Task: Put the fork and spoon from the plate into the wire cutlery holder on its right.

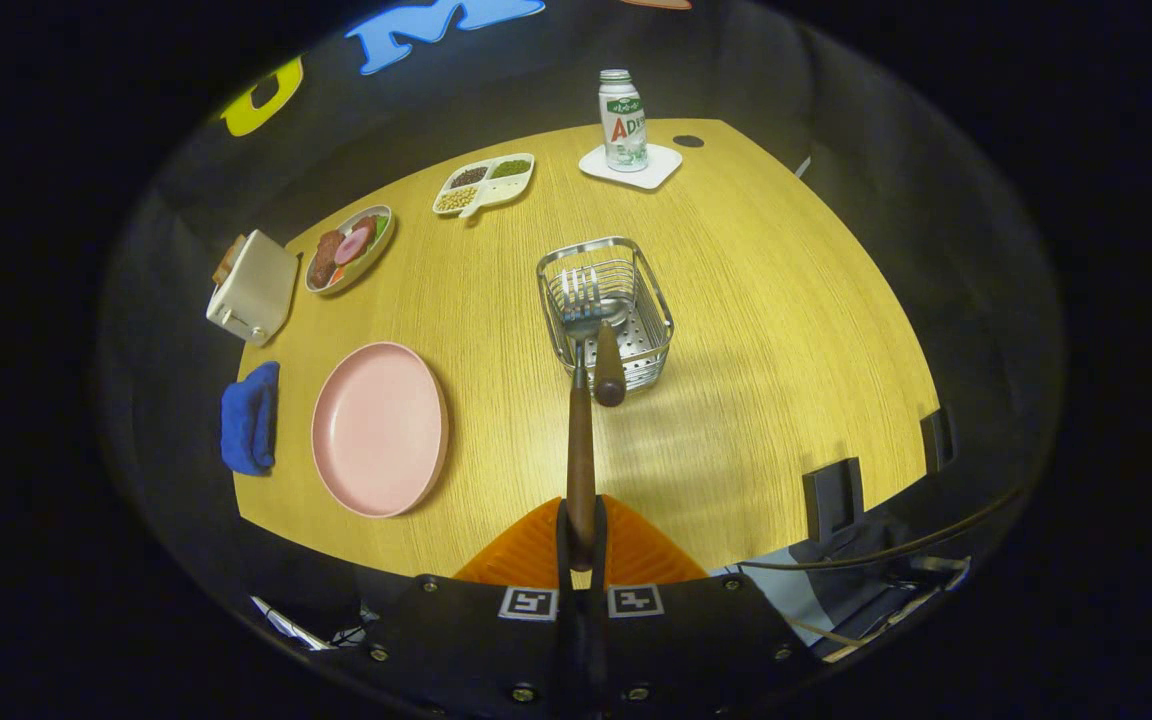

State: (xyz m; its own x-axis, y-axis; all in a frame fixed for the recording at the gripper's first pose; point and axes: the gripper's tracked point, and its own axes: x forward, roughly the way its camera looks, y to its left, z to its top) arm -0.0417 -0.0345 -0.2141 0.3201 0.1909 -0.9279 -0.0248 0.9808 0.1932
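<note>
My gripper [581, 535] is shut on the wooden handle of a utensil [580, 450] that points straight ahead. Its metal end reaches over the near rim of the wire cutlery holder [652, 300], which stands just beyond the fingers. A second wooden handle [609, 372] leans out of the holder toward me, right beside the held one. Fork tines [579, 287] and a spoon bowl [591, 320] show inside the holder; I cannot tell which of them belongs to the held handle. The pink plate [379, 428] lies bare to the left of the holder.
A blue cloth [249, 417] and a toaster [252, 287] lie left of the plate. Farther back are a food plate [349, 248], a divided snack tray [484, 183] and a bottle [622, 120] on a white coaster [661, 165]. Two dark brackets [833, 497] stand at the table's right edge.
</note>
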